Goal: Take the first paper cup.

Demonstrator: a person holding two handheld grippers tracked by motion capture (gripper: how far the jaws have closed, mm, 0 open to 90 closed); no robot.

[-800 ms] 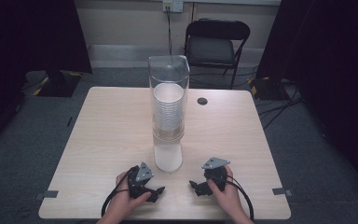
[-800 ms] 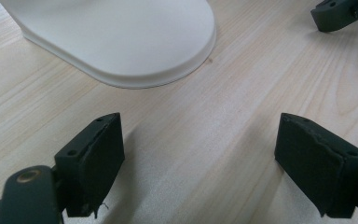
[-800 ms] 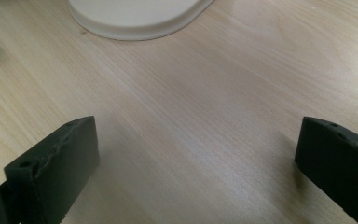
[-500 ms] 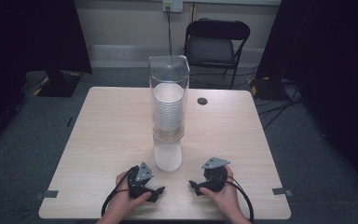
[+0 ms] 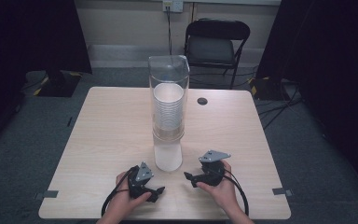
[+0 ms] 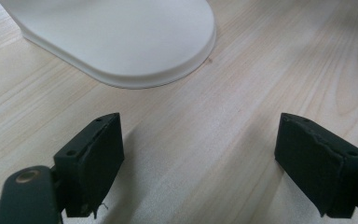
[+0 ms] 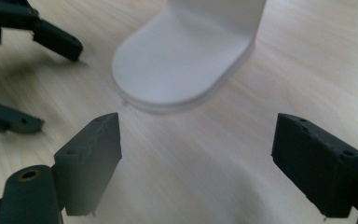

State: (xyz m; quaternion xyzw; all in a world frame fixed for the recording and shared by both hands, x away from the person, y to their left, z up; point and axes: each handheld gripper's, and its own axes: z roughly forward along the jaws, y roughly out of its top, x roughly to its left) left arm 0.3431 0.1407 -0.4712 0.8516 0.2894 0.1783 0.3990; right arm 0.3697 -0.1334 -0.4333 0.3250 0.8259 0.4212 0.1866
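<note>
My left fingers (image 5: 157, 190) and right fingers (image 5: 189, 176) rest apart and empty on the bench (image 5: 107, 135), flanking the cup dispenser (image 5: 168, 116) at twelve o'clock. I'm at the start, I'd say; next calls for reaching its lowest cup.

Light wood table (image 5: 98, 130), rounded corners, sitting on grey carpet. Near the front edge, in the middle, stands a cup dispenser (image 5: 168, 116) on its white base (image 6: 121, 42): a clear tube with a stack of cups inside. Further back there's a small dark round grommet (image 5: 202, 101) set in the tabletop.
</note>
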